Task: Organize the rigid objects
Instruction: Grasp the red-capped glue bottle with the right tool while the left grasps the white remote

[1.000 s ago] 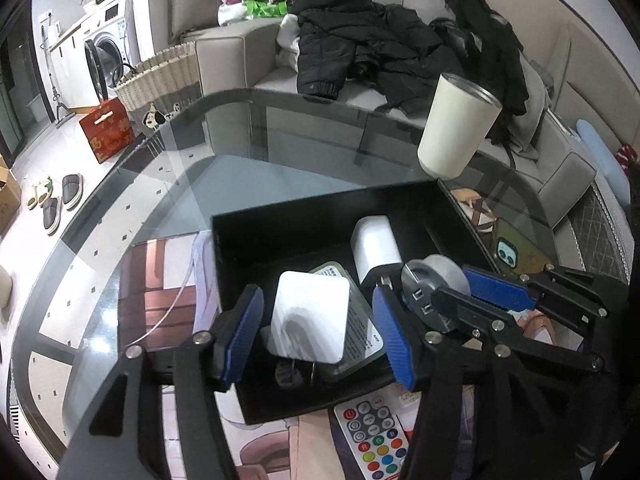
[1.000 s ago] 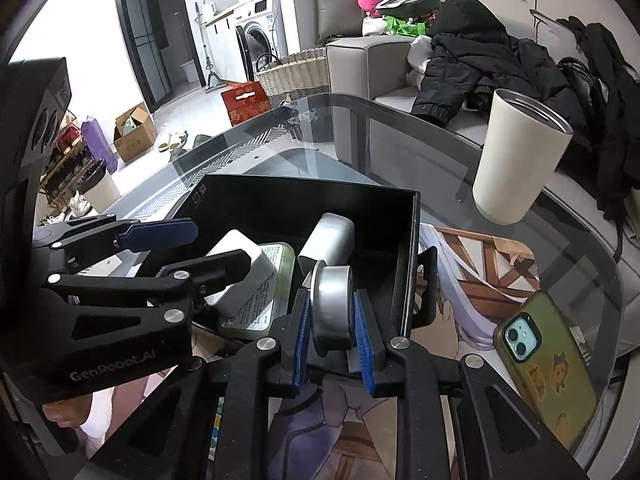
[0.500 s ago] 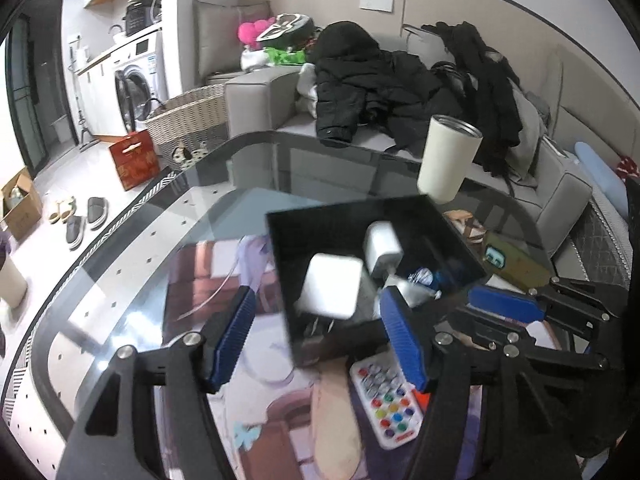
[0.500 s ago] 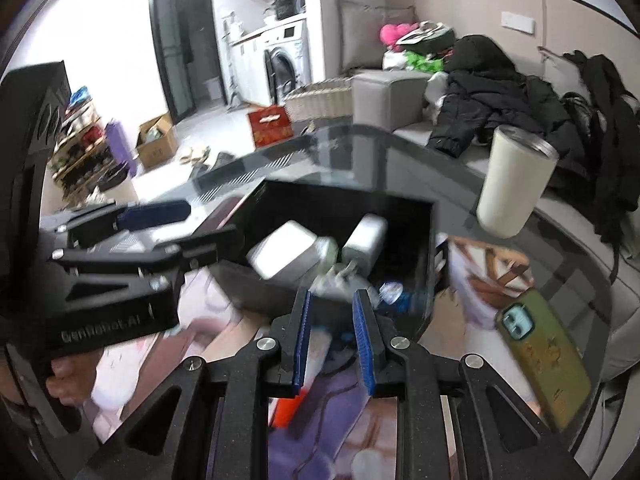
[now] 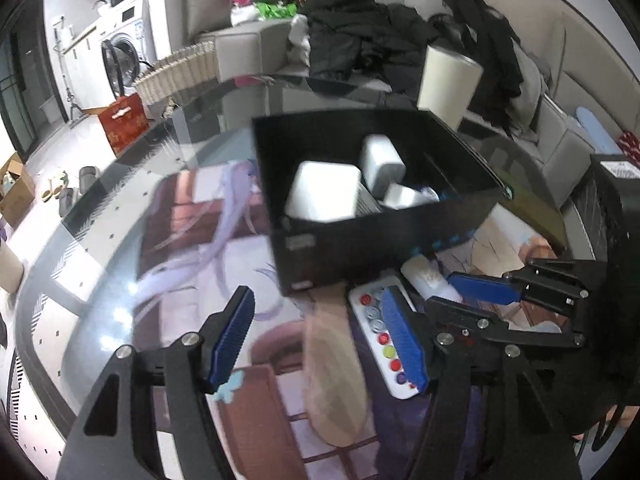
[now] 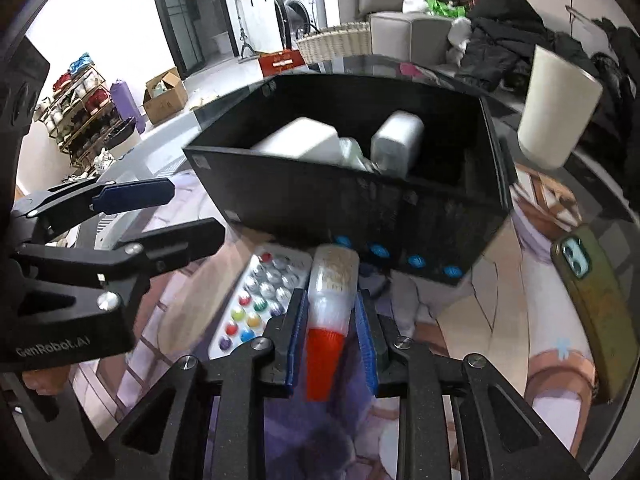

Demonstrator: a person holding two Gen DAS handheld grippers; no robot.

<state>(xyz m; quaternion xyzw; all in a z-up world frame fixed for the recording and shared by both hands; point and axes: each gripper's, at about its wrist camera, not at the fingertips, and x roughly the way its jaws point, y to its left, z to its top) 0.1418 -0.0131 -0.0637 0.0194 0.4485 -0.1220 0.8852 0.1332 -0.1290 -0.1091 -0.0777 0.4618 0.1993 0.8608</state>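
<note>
A living room with a sofa (image 5: 248, 48) piled with dark coats is lying behind a glass table (image 5: 120, 184) carrying a printed mat (image 6: 480, 320). A black box (image 6: 360, 200) is standing on the mat, holding two white blocks (image 5: 324, 196) and other items too blurred to name. The right gripper (image 6: 331, 344) is sitting just in front of the box, its blue pads flanking a small bottle with a red cap (image 6: 330, 304); whether they are pressing on it cannot be told. A white remote with coloured buttons (image 6: 256, 304) is lying just beside the bottle. The left gripper (image 5: 320, 340) is hovering wide apart over the mat, gripping nothing. A cream tumbler (image 6: 556, 112) is standing beyond the box
</note>
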